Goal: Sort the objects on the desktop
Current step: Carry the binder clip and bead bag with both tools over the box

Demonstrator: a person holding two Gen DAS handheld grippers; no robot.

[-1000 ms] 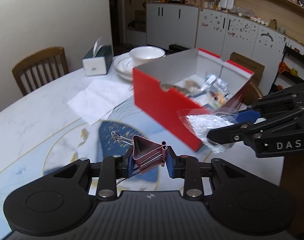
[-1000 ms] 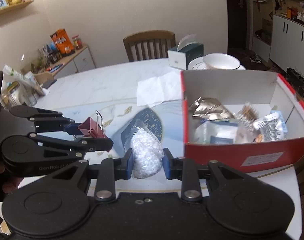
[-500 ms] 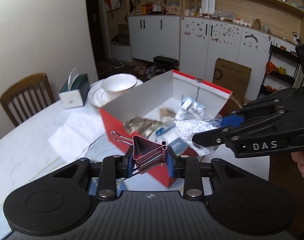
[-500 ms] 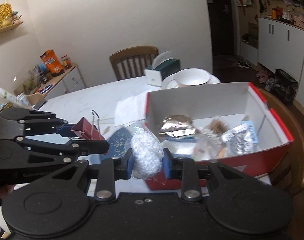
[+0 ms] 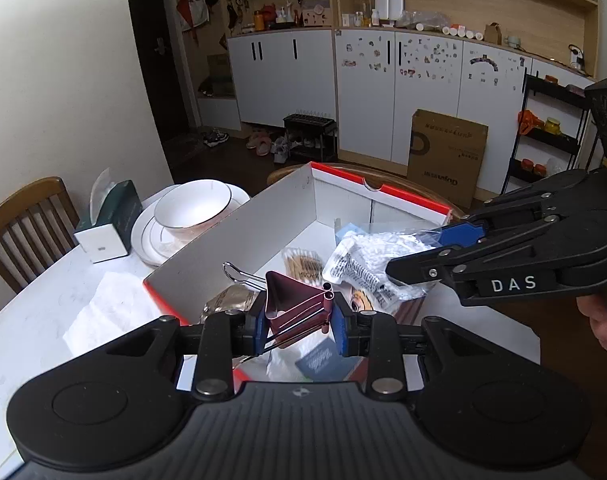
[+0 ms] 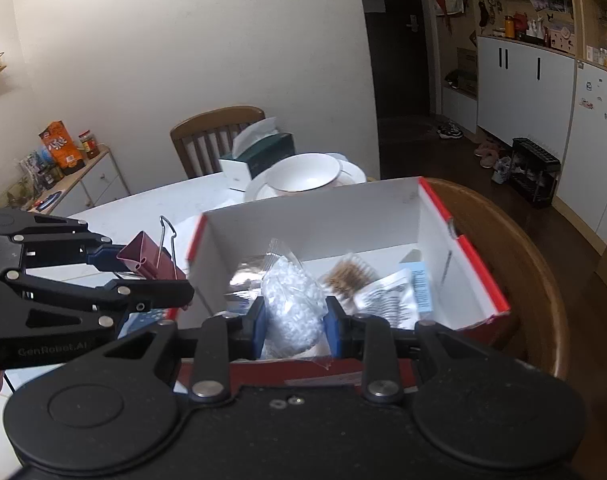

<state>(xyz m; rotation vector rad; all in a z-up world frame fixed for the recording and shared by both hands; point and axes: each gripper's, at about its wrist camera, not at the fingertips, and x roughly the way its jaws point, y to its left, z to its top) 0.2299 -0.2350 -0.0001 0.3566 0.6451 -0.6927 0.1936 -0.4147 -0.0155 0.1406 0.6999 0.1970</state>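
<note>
My left gripper (image 5: 299, 316) is shut on a dark red binder clip (image 5: 293, 306) and holds it above the near left corner of the red box (image 5: 231, 244). It also shows in the right wrist view (image 6: 147, 258). My right gripper (image 6: 293, 320) is shut on a clear bag of white pellets (image 6: 291, 304) and holds it over the box's (image 6: 479, 264) near wall. The bag shows in the left wrist view too (image 5: 387, 252). The box holds several packets, among them a foil pouch (image 5: 227, 304) and cotton swabs (image 5: 301, 268).
A white bowl on plates (image 5: 191, 212), a tissue box (image 5: 111, 220) and a paper napkin (image 5: 107, 308) lie on the white table left of the box. Wooden chairs (image 6: 215, 136) stand behind the table and right of the box (image 6: 523, 264).
Both grippers have risen and moved forward with their loads, from the table in front of the box to above the box's near edge. The view now looks down into the box.
</note>
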